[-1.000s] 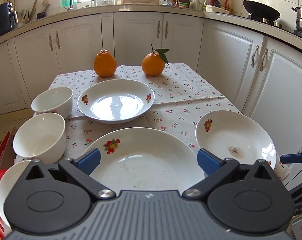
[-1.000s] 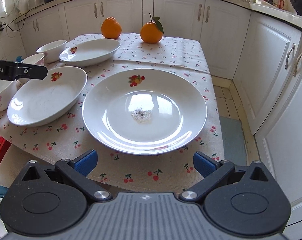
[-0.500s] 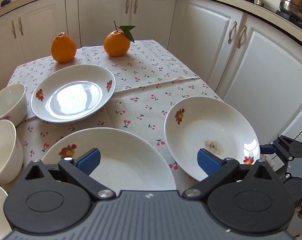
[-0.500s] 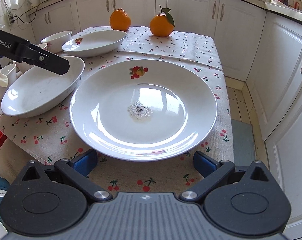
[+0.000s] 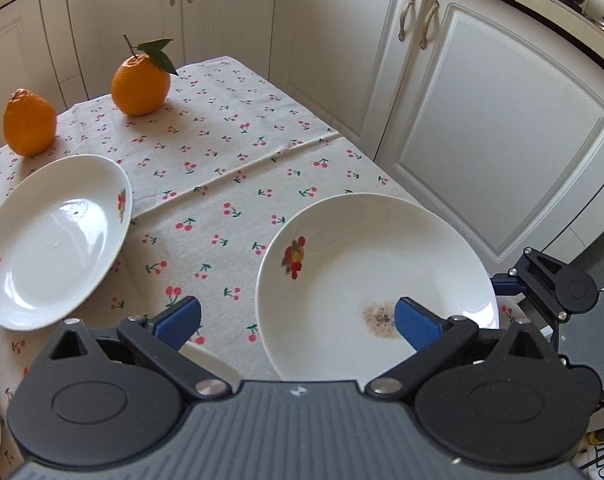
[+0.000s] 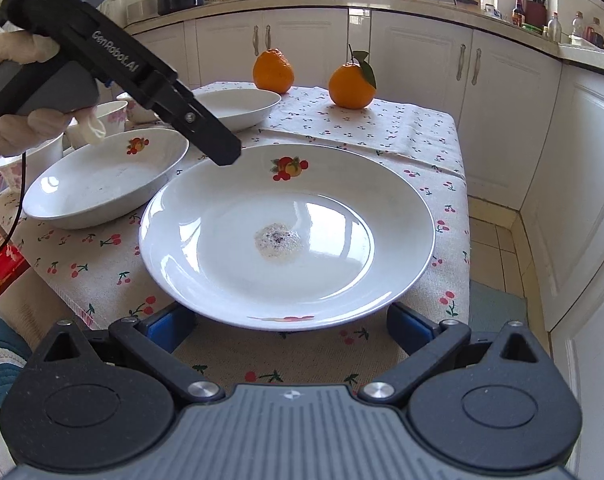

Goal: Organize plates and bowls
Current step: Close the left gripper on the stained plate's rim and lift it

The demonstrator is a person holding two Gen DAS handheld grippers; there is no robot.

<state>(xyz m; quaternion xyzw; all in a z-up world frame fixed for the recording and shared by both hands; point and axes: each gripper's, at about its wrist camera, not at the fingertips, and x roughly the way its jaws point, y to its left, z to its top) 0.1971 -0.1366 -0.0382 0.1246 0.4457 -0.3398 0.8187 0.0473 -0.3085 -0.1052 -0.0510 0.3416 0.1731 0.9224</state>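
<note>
A large white plate [image 6: 286, 236] with a speckled stain in its middle lies at the near right of the table; it also shows in the left wrist view [image 5: 373, 276]. My right gripper [image 6: 290, 328] is open, its blue fingertips low at the plate's near rim, one on each side. My left gripper [image 5: 297, 320] is open and empty above the plate's left side; its black tip [image 6: 226, 152] hovers over the far left rim. A deeper plate [image 6: 102, 176] sits to the left. A third plate [image 5: 54, 240] lies further back.
Two oranges [image 6: 274, 70] [image 6: 350, 86] stand at the back of the cherry-print tablecloth [image 5: 230, 184]. White bowls [image 6: 114, 114] crowd the left edge, behind a gloved hand [image 6: 42, 124]. White cabinets [image 5: 481, 120] close in on the right, with tiled floor [image 6: 497, 248] between.
My left gripper has swung right, from the middle plate to the stained plate. My right gripper has come closer, so its fingertips now sit at the stained plate's near rim.
</note>
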